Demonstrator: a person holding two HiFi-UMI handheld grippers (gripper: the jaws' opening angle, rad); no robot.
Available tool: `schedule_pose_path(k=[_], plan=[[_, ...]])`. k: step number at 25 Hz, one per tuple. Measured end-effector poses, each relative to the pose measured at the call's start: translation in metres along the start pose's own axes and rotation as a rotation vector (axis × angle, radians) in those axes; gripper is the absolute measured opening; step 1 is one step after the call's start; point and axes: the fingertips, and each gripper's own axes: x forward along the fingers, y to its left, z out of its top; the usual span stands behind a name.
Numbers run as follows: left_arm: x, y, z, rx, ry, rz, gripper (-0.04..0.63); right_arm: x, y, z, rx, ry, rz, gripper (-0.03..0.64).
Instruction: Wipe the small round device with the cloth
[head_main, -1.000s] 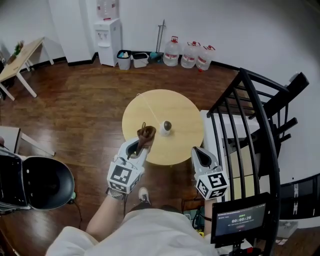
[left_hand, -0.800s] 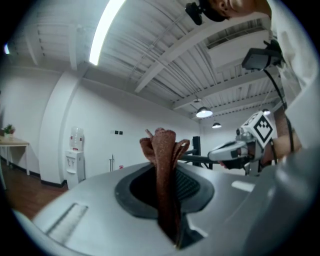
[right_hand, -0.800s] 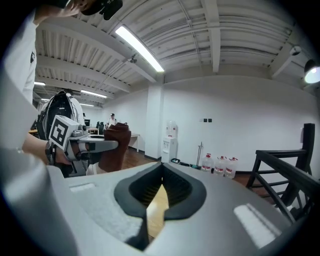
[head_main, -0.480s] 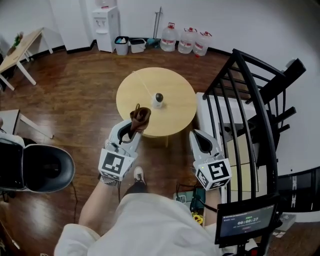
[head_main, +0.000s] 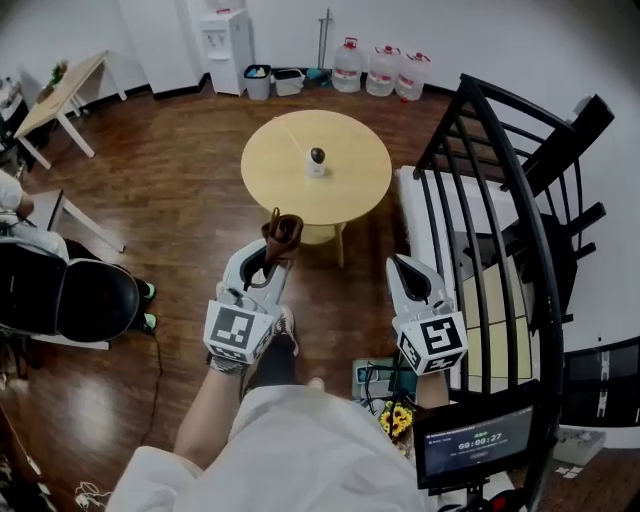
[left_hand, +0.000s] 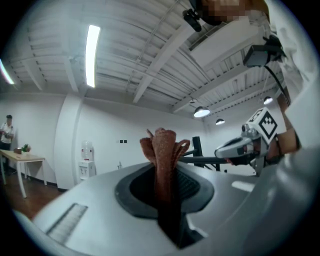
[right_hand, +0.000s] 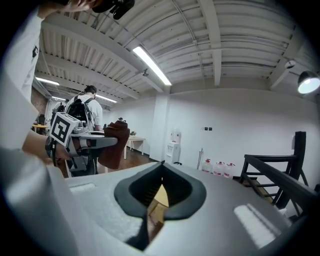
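Head view: the left gripper (head_main: 268, 252) is clamped on a brown cloth (head_main: 282, 231), which stands bunched up out of its jaw tips. The right gripper (head_main: 402, 268), at 3 o'clock of the left and apart from it, has its jaws together with nothing between them. Both point toward 12 o'clock, at a round table (head_main: 350, 190) that stands well apart from them on the wood floor (head_main: 180, 190). The device (head_main: 317, 160), white with a dark round top, sits upright near the table's centre, untouched. A black railing (head_main: 500, 200) rises at 3 o'clock of the table, and a black chair (head_main: 85, 300) stands at 9 o'clock of the grippers. Water bottles (head_main: 385, 72) line the wall at 12 o'clock, with a dispenser (head_main: 228, 35) at 11.

Left gripper view: the cloth (left_hand: 162, 150) runs up from the closed jaws as a folded strip, its top splayed. The right gripper (left_hand: 240, 147) shows at 3 o'clock.

Right gripper view: the pads meet at the tip, and only a sliver of the yellow table shows behind them. The left gripper (right_hand: 95, 142) with the cloth (right_hand: 115, 145) is at 9 o'clock.
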Motion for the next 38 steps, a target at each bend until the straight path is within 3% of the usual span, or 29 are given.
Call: schedule_pose_path(k=[9,18,25,32,38], plan=[[-0.057,-0.024,-0.009,-0.045,-0.014,-0.001,0.066,-0.042,0.041,-0.009,0.019,-0.048,-0.003,0.003],[-0.057,-0.031,0.006,0.010,-0.033,-0.103,0.066,-0.040,0.062,0.007,0.021,-0.076,-0.037,0.003],[-0.020,-0.043,-0.001,0.014,-0.020,-0.093,0.066,-0.026,0.033,-0.005,0.007,-0.071,-0.001,0.003],[-0.067,-0.028,-0.003,0.019,-0.024,-0.120,0.066,-0.027,0.088,0.009,-0.040,-0.062,-0.004,0.002],[-0.056,-0.031,0.004,0.024,-0.011,-0.138,0.066,-0.020,0.080,0.020,-0.051,-0.063,-0.001,0.002]])
